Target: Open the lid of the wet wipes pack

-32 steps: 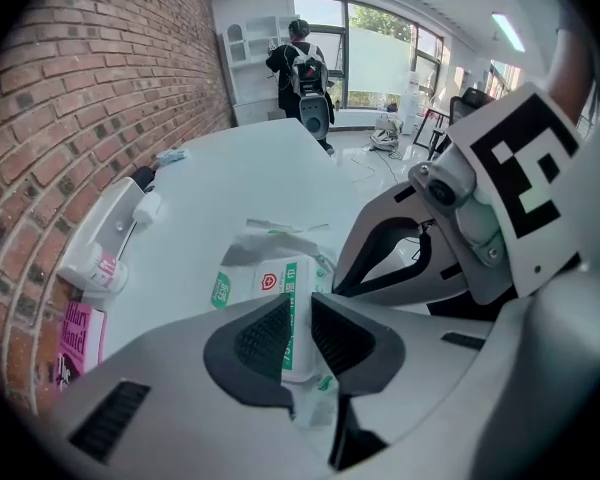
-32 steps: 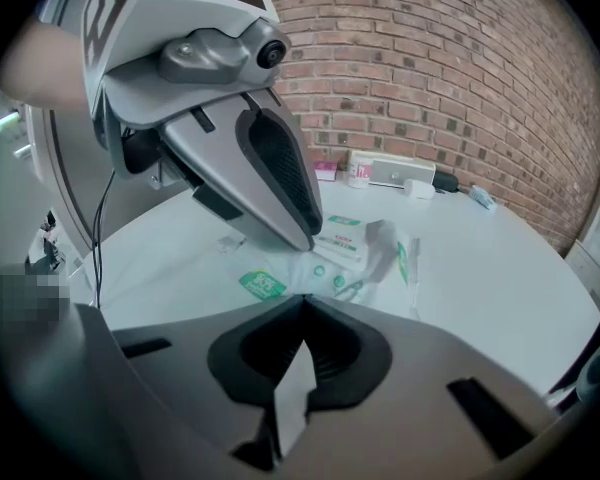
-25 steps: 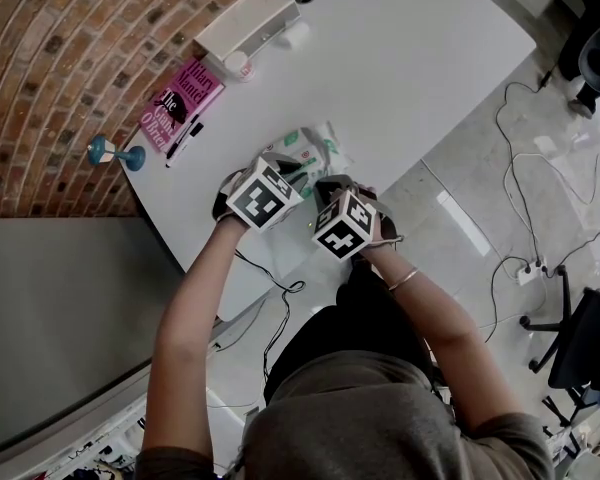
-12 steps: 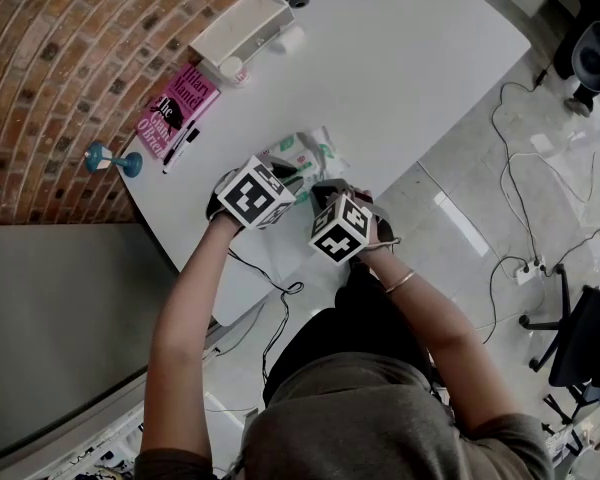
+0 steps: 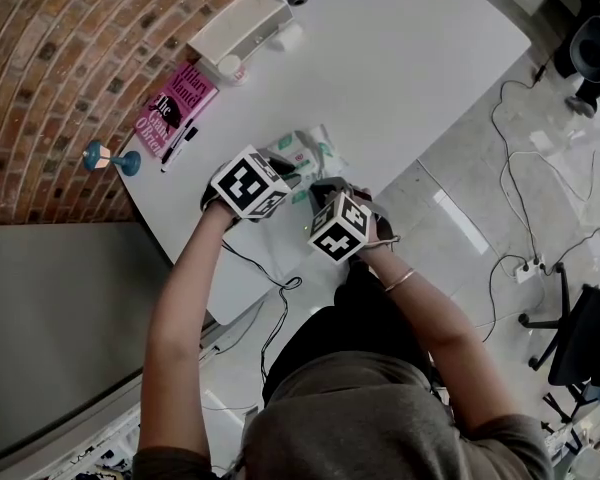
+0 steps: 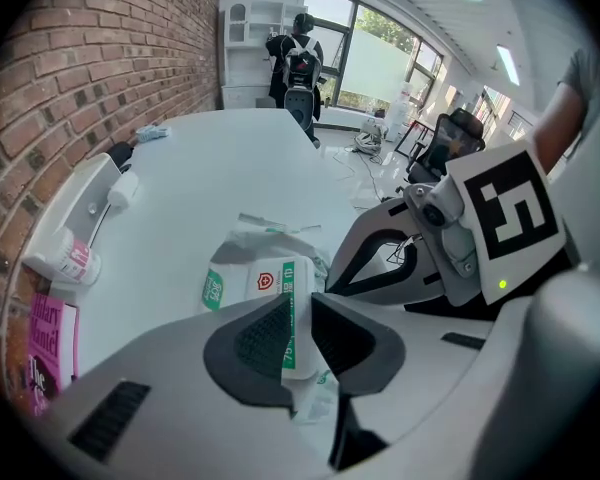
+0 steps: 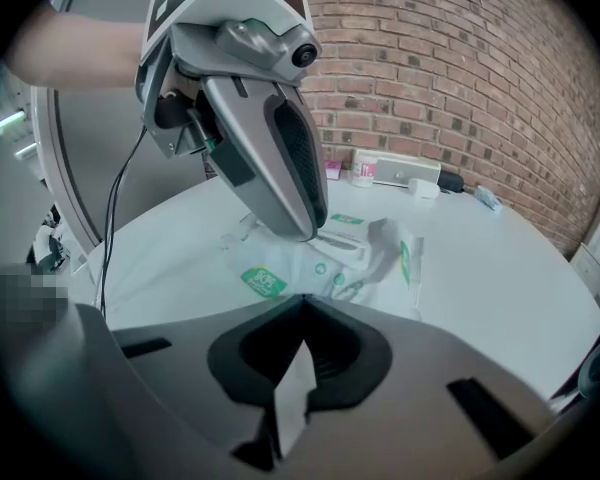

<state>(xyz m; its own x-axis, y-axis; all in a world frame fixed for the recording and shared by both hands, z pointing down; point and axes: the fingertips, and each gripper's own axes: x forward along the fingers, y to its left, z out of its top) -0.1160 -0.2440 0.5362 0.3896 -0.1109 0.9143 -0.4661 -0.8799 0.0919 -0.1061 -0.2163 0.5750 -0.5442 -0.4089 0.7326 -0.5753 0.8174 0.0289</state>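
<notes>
- Head view: both claws meet over the near edge of the white bench. The left claw is just beside the right claw, and their marker cubes nearly touch. The wet wipes pack lies on the bench under their tips and just beyond them. Well beyond the left claw, toward the brick wall, lie a pink book with a pen beside it. A white tray sits farther off.
- Left gripper view: the left claw's jaws are nearly together, pinching the white lid of the pack, whose near edge runs in between the pads. The rest of the pack spreads on the bench just ahead of this claw. The right claw reaches in from the right, close beside the lid.
- Right gripper view: the right claw's jaws are pressed together on a white wrapper end of the pack, which sticks out behind the pads. Just ahead, the left claw points steeply down onto the top of the pack. The crumpled pack lies on the bench around that tip.
</notes>
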